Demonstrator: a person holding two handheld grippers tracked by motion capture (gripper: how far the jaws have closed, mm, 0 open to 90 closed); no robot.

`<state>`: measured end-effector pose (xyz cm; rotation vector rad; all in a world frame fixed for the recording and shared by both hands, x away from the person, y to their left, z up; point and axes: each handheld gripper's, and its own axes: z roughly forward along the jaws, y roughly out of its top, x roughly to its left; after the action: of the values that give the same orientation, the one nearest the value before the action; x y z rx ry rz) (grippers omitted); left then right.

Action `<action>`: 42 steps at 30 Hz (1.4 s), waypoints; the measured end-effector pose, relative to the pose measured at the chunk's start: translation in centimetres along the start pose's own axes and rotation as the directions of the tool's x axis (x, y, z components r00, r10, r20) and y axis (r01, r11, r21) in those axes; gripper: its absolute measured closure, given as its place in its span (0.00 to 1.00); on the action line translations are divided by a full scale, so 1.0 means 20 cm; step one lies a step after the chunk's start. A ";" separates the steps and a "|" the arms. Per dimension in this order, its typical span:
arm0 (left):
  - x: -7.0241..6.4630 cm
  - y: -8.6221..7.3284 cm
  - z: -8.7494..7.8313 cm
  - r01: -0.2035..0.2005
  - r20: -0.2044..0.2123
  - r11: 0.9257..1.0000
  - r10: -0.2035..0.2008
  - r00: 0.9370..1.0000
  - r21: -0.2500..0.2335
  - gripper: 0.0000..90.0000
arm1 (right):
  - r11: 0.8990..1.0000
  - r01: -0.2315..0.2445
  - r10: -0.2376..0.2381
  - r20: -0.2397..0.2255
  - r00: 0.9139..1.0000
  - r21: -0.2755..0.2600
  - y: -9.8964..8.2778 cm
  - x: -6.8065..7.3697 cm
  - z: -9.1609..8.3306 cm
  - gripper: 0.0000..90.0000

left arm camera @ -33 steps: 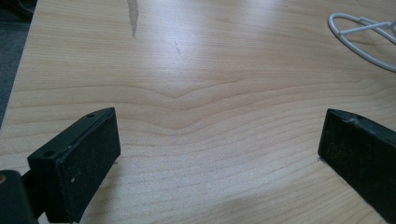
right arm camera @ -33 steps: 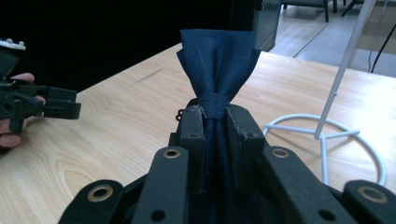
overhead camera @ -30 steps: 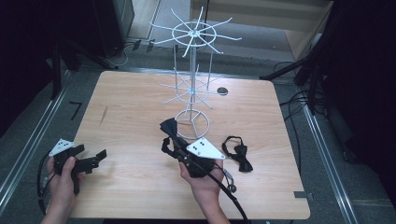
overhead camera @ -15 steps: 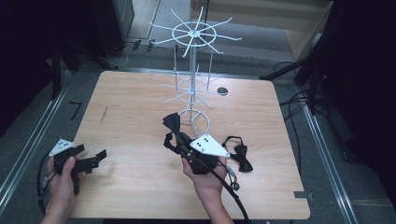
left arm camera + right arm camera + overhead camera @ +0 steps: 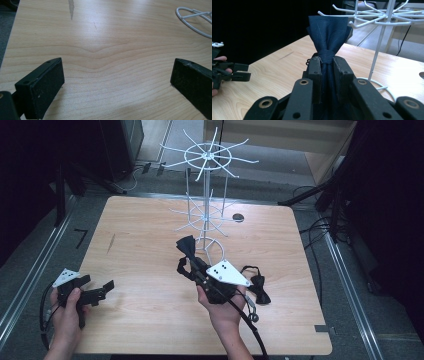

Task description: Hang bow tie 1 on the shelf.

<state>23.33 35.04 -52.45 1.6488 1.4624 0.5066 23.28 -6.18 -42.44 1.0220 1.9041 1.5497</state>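
My right gripper [image 5: 193,258] is shut on the knot of a dark navy bow tie [image 5: 187,245] and holds it just above the table, in front of the white wire rack [image 5: 207,210]. In the right gripper view both pads [image 5: 315,68] pinch the knot, and the bow tie's upper wing [image 5: 328,30] fans out above them, below the rack's lower hooks [image 5: 372,18]. A second, black bow tie [image 5: 256,289] lies on the table to the right of that hand. My left gripper [image 5: 97,285] rests at the table's near left, open, with bare wood between its pads [image 5: 47,83].
The rack's ring base [image 5: 195,18] stands on the wooden table [image 5: 140,245] at mid-back. A small dark disc [image 5: 238,217] lies right of the rack. A cable [image 5: 250,325] trails from the right gripper. The left gripper [image 5: 232,72] also shows far left.
The right gripper has shifted slightly up and right toward the rack's base, carrying the navy bow tie. The left gripper has stayed still.
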 end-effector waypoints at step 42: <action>0.00 0.00 0.00 0.003 0.001 1.000 -0.003 1.000 0.002 0.00 | 0.997 0.026 -0.026 0.003 1.000 -0.072 0.17 -0.01 -0.05 0.88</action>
<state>23.33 35.05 -52.46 1.6479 1.4647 0.5035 23.53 -6.60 -39.00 0.9645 1.8387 1.5899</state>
